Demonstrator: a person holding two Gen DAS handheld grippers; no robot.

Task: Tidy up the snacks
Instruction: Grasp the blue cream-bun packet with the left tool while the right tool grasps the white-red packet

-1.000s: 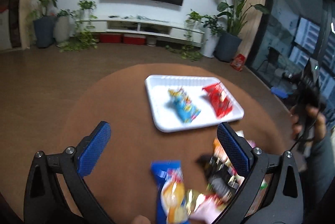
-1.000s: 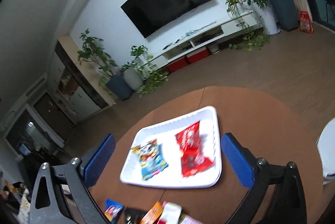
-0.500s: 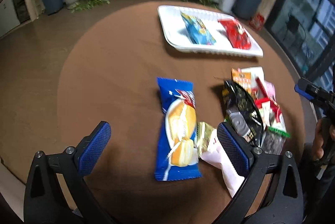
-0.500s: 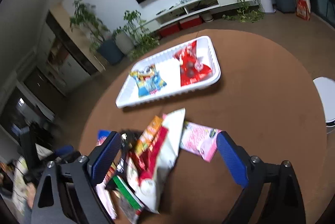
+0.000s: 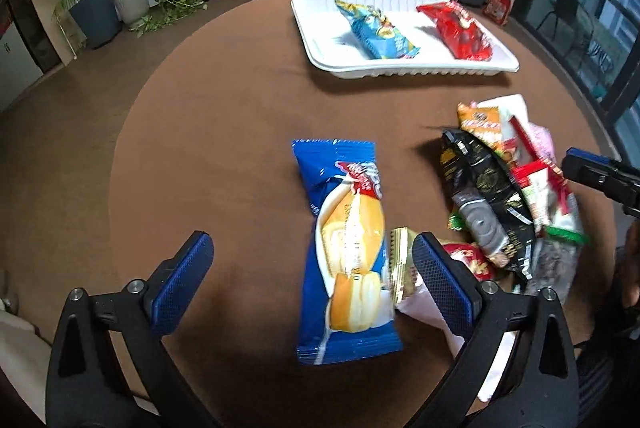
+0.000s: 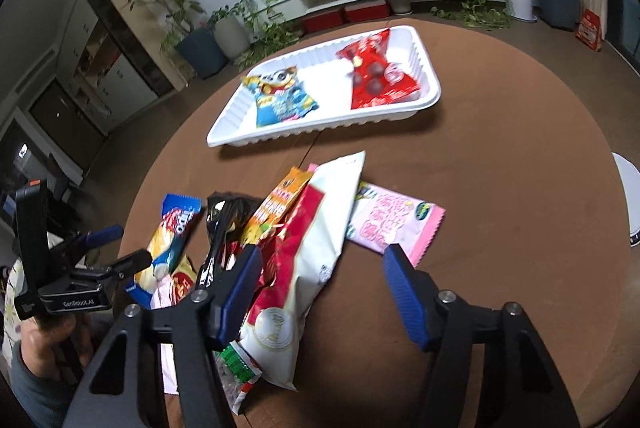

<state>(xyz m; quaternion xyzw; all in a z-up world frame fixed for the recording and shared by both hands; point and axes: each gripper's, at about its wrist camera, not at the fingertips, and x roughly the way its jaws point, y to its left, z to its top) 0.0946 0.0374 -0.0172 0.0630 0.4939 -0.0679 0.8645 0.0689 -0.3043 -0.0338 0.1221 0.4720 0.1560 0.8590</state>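
Observation:
A white tray (image 5: 320, 40) at the far side of the round brown table holds a light blue snack bag (image 5: 376, 30) and a red snack bag (image 5: 460, 30). A blue cake packet (image 5: 346, 256) lies between the fingers of my open left gripper (image 5: 312, 276). A pile of snacks, with a black packet (image 5: 484, 196) on it, lies to its right. My open right gripper (image 6: 320, 288) hovers over a white and red bag (image 6: 308, 256), with a pink packet (image 6: 392, 220) just beyond it. The tray (image 6: 424, 60) also shows in the right wrist view.
The brown table edge (image 5: 120, 148) curves round on the left. The other gripper (image 6: 80, 268) and the hand holding it show at the left in the right wrist view. A white round object (image 6: 630, 200) stands off the table at the right. Plants and a TV unit line the back wall.
Both grippers have tilted down and come closer to the near snacks. The blue cake packet now lies between the left fingers and the white and red bag between the right fingers.

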